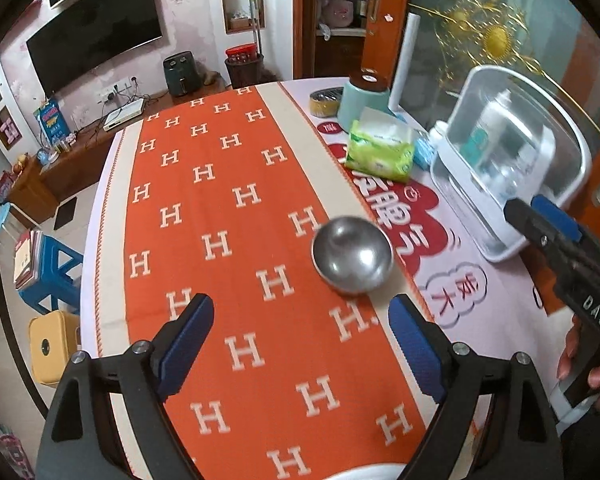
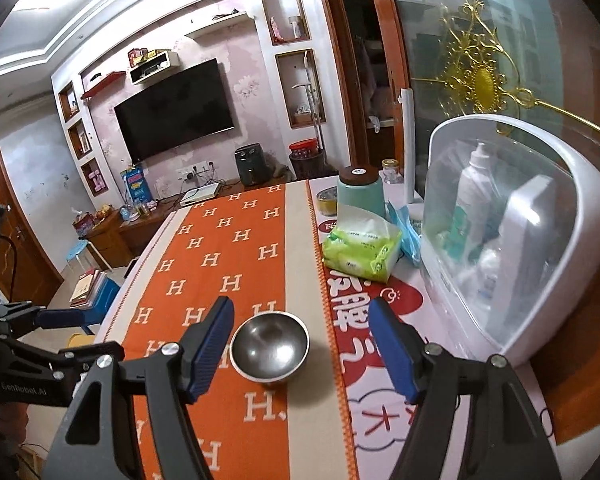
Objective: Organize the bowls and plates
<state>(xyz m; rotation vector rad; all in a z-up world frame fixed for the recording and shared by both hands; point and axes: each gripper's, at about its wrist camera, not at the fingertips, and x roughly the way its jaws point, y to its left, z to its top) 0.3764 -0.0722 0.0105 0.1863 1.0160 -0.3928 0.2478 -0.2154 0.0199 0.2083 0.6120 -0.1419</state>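
Observation:
A small steel bowl stands upright on the orange H-patterned table runner, near its right border. My left gripper is open and empty, a little short of the bowl and to its left. My right gripper is open with the bowl between and just beyond its blue fingers, not touching it. The right gripper also shows at the right edge of the left wrist view. A white rim peeks in at the bottom edge of the left wrist view; I cannot tell what it is.
A green tissue pack, a teal canister, a small round tin and a white covered rack with bottles crowd the table's right side. Blue stool with books and yellow stool stand left of the table.

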